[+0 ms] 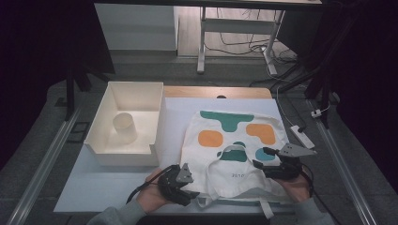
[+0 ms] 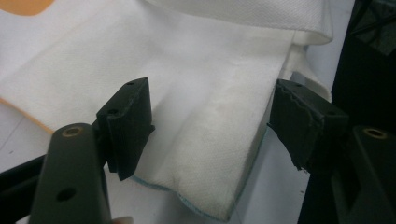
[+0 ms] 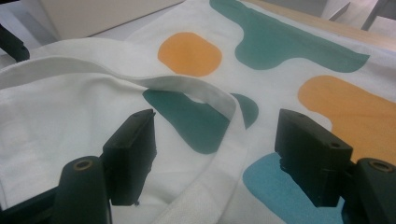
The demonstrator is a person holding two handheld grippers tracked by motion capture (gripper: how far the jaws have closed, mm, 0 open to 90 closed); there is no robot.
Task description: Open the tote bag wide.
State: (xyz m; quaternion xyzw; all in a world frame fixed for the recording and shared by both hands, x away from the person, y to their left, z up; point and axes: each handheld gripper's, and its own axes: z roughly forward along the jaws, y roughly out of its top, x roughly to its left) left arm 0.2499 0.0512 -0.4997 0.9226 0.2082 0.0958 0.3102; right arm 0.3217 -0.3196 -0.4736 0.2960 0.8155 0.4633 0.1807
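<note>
Tote bag [image 1: 234, 140] flat on table [image 1: 108, 183]; left gripper [image 1: 184, 188] spread over its corner, right gripper [image 1: 268, 164] spread above handle [image 3: 205, 93]. Bin [image 1: 105, 140] with cup [image 1: 125, 127] well left, seemingly upturned.

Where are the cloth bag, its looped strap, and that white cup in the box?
cloth bag [image 1: 234, 136]: high view, on its printed front panel.
looped strap [image 3: 212, 95]: right gripper view, on the raised bend of the strap.
white cup [image 1: 125, 126]: high view, on its side wall, inside the white box [image 1: 105, 101].

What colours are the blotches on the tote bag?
Orange, dark green and blue on the white tote bag; right gripper view shows them best.
</note>
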